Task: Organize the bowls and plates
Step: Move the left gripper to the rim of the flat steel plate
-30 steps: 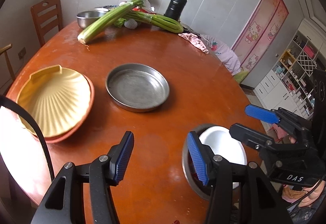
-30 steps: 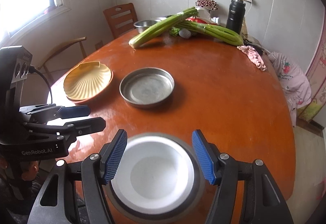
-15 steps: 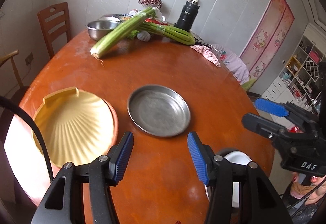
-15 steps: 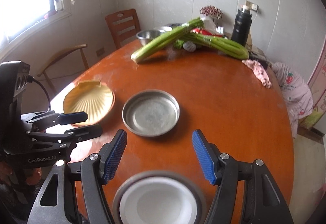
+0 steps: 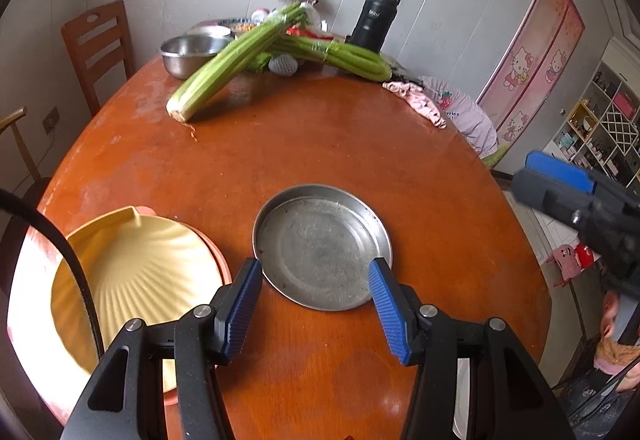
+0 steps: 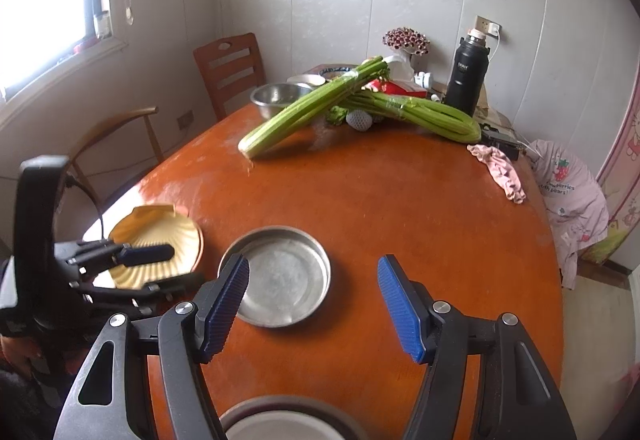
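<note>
A round steel plate (image 5: 322, 246) (image 6: 284, 276) lies on the orange-brown table (image 5: 320, 144) near its front. To its left a yellow shell-shaped plate (image 5: 132, 280) (image 6: 160, 240) rests on an orange plate (image 5: 220, 272). A white bowl (image 6: 288, 426) sits inside a grey bowl at the near edge, below my right gripper (image 6: 314, 308). That gripper hangs open and holds nothing; it shows blurred at the right in the left wrist view (image 5: 560, 180). My left gripper (image 5: 316, 304) (image 6: 160, 269) is open too, above the table in front of the steel plate, nothing between its fingers.
Two celery bunches (image 5: 236, 56), a steel bowl (image 5: 188, 54), a black flask (image 5: 374, 24) and a pink cloth (image 5: 416, 102) crowd the far side. Wooden chairs (image 6: 230, 68) stand behind and to the left. The table's right edge drops to the floor.
Both grippers have drawn back and up from the white bowl, which has slid to the bottom of both views. The steel plate now shows between the fingers.
</note>
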Tool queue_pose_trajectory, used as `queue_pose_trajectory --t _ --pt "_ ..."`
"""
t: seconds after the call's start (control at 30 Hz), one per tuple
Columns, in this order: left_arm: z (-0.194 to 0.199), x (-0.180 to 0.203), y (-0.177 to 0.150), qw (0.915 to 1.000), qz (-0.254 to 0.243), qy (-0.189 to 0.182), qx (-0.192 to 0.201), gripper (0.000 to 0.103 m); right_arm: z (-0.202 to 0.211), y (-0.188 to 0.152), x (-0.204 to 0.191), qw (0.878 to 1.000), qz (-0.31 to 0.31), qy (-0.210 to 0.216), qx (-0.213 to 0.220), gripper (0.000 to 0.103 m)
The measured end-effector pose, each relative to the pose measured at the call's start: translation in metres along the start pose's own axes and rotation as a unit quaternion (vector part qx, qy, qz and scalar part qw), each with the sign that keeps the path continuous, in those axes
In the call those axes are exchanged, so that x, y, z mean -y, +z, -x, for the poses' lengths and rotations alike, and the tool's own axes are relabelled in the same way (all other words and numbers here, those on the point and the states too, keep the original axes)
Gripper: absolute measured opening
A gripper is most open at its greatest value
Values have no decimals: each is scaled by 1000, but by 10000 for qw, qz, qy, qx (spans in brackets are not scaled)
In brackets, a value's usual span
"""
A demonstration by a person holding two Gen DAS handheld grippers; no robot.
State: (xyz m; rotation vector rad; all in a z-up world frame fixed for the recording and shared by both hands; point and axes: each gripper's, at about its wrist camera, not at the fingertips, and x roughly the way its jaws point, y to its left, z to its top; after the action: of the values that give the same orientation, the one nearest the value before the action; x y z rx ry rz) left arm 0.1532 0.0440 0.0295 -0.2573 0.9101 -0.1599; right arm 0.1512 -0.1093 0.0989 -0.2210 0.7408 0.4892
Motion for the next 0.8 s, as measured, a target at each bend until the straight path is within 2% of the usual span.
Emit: queue_pose_trajectory --t 0.13,0.37,0.6,0.8 --pt "-15 -3 -2 9996 142 -102 -220 55 -15 8 8 9998 -31 142 -124 69" --pt "-44 -10 -8 9966 454 -126 -673 55 -55 7 26 9981 -21 168 -596 70" --pt "-63 -5 -12 9929 641 -30 -999 55 -92 3 39 9939 189 384 -1018 70" --pt "-74 -3 -8 9906 761 144 -1123 55 -126 -3 45 9888 276 655 -1316 70"
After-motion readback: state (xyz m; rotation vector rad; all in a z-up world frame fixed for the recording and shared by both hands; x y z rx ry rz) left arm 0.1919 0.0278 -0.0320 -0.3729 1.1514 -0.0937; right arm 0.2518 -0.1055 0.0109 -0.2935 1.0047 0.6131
